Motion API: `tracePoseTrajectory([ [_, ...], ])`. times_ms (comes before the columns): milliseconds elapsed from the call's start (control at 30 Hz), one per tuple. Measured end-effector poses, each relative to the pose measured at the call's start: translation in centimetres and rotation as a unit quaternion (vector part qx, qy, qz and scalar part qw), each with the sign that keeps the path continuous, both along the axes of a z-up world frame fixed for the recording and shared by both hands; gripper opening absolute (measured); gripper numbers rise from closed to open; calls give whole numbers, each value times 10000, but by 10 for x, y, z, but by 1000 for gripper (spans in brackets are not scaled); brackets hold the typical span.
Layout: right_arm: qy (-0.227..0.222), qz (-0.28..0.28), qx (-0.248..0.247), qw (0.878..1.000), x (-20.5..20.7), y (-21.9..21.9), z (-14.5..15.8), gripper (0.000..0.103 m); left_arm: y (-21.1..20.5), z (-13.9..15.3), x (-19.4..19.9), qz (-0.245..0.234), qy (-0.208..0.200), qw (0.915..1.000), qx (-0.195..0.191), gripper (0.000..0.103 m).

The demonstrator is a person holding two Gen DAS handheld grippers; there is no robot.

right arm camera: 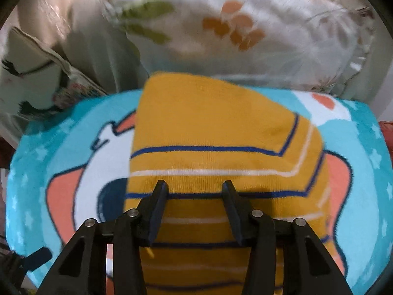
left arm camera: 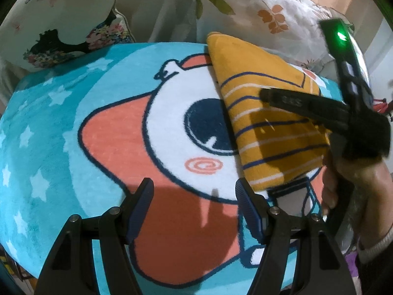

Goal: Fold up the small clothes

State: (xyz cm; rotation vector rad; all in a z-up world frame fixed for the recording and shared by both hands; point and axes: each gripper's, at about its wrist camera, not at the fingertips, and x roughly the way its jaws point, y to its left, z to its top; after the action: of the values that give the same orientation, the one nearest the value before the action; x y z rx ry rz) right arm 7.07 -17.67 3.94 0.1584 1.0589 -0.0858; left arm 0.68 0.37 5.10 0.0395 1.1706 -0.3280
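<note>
A folded yellow garment (left arm camera: 267, 113) with navy and white stripes lies on the right part of a turquoise cartoon rug (left arm camera: 73, 127). It also fills the middle of the right wrist view (right arm camera: 211, 132). My left gripper (left arm camera: 194, 189) is open and empty, low over the rug just left of the garment's near corner. My right gripper (right arm camera: 194, 186) is open, hovering over the garment's near half with nothing between its jaws. It shows in the left wrist view (left arm camera: 267, 95) reaching in from the right above the garment.
A white pillow with a black and floral print (left arm camera: 63, 24) lies beyond the rug at the back left. A white leaf-print pillow (left arm camera: 265, 9) lies at the back right, just beyond the garment. The rug's edge (right arm camera: 375, 127) drops off at the right.
</note>
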Motion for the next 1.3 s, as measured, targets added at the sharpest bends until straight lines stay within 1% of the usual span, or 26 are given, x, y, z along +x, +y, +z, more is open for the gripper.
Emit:
tracePoseTrajectory([
  [67,-7,5,-5,10000,5,3,5,51,-1,-1,1,-7,-13,10000,31,68],
  [167,-257,20,104,9996,7,3,18,51,0,-3,5,50,24,10000,11,68],
  [233,-307,4,123,9995,15,4,19,51,-1,-4,8,68,38,10000,17,68],
  [300,-163,36,80,9998,29,7,12,52,-3,-5,9,51,37,10000,30,68],
  [333,-37,91,54,9999,38,9,5,57,-4,-5,9,42,32,10000,35,68],
  [400,172,188,-93,9996,51,14,-5,60,-7,-5,8,3,16,10000,53,68],
  [433,177,218,-195,9994,57,16,-5,61,-8,-5,8,-21,5,10000,63,68],
  [600,264,269,-385,9985,81,24,-3,62,-8,-6,7,-25,14,10000,88,68],
  [700,473,266,-390,9978,99,22,-12,68,-6,-7,6,-13,18,9999,105,68],
  [767,426,230,-305,9984,104,18,-8,68,-4,-7,5,-3,21,9999,111,68],
  [800,320,207,-264,9989,101,16,-3,68,-3,-8,5,11,22,9999,110,68],
  [833,98,156,-130,9997,94,13,8,68,-1,-8,5,31,34,9999,98,68],
  [867,-33,141,35,9999,85,10,16,68,0,-8,6,41,44,9999,83,68],
  [967,-232,110,422,9988,52,-4,27,68,3,-8,8,84,56,9999,43,68],
  [1033,-213,24,545,9983,25,-19,24,68,4,-7,10,86,45,10000,24,68],
  [1100,-143,-110,538,9984,2,-35,16,67,4,-8,12,70,39,10000,19,68],
  [1167,-141,-193,559,9981,-23,-54,8,64,2,-9,13,28,55,10000,0,68],
  [1200,-178,-202,674,9974,-36,-63,5,62,0,-9,13,-4,74,10000,-14,68],
  [1300,-290,-301,721,9965,-59,-71,10,62,-2,-12,18,-57,170,9997,-147,69],
])
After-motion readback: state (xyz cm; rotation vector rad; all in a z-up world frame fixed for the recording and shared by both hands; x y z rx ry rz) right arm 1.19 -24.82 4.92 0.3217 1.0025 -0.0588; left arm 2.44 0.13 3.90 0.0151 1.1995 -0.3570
